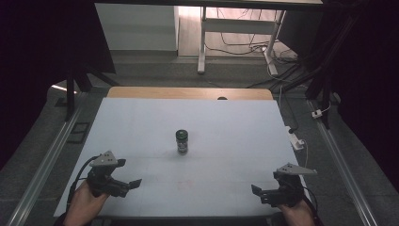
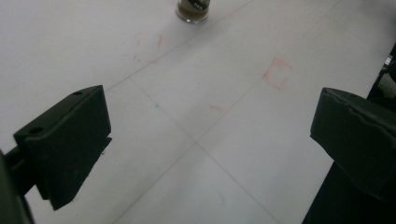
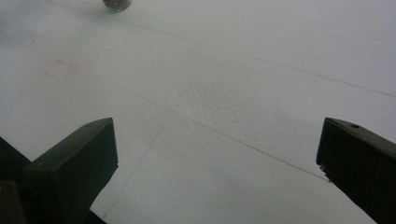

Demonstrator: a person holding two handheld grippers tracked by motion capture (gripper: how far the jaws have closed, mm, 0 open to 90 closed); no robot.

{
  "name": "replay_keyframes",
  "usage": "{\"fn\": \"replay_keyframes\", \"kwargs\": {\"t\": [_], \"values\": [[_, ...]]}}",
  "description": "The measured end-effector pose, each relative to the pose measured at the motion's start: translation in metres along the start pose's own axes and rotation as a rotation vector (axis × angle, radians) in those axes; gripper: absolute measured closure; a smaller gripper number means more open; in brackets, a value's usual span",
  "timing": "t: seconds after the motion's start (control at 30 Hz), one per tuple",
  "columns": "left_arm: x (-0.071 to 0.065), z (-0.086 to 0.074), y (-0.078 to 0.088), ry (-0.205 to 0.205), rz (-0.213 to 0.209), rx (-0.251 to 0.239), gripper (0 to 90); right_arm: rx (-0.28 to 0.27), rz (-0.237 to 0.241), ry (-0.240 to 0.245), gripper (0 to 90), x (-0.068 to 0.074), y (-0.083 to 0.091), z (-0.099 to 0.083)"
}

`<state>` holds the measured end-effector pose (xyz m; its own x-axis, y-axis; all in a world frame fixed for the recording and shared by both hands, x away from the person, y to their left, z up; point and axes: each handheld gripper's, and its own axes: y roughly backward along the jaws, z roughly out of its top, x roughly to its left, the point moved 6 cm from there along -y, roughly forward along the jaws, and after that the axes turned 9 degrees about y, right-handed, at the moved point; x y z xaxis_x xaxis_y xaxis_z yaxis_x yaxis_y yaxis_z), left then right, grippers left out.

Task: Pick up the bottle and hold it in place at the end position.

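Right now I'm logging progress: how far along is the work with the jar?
Nothing looks done yet. The jar stands upright and alone mid-table, lid on. Nothing is in hand: the left gripper and right gripper sit open near the front edge, well short of it. Reaching and gripping are left.

Both grippers (image 1: pixel 133 184) black, with 2 blocky jaws, grey triangular plates, apparently black cables.

Matt white table (image 1: pixel 226 122); glossy glass jar (image 1: pixel 182 141)

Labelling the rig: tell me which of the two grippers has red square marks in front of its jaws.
The left gripper: a red square outline lies ahead of its open jaws.
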<state>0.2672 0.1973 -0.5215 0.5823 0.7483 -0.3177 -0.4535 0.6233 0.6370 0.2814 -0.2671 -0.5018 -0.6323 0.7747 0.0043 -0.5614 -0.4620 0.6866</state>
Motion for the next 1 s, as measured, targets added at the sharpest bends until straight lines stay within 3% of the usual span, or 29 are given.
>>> {"fn": "replay_keyframes", "kwargs": {"t": [1.0], "values": [[-0.007,0.05,-0.056,-0.084,0.008,0.001,0.0,0.01,0.003,0.006,0.0,0.001,-0.001,0.0]]}}
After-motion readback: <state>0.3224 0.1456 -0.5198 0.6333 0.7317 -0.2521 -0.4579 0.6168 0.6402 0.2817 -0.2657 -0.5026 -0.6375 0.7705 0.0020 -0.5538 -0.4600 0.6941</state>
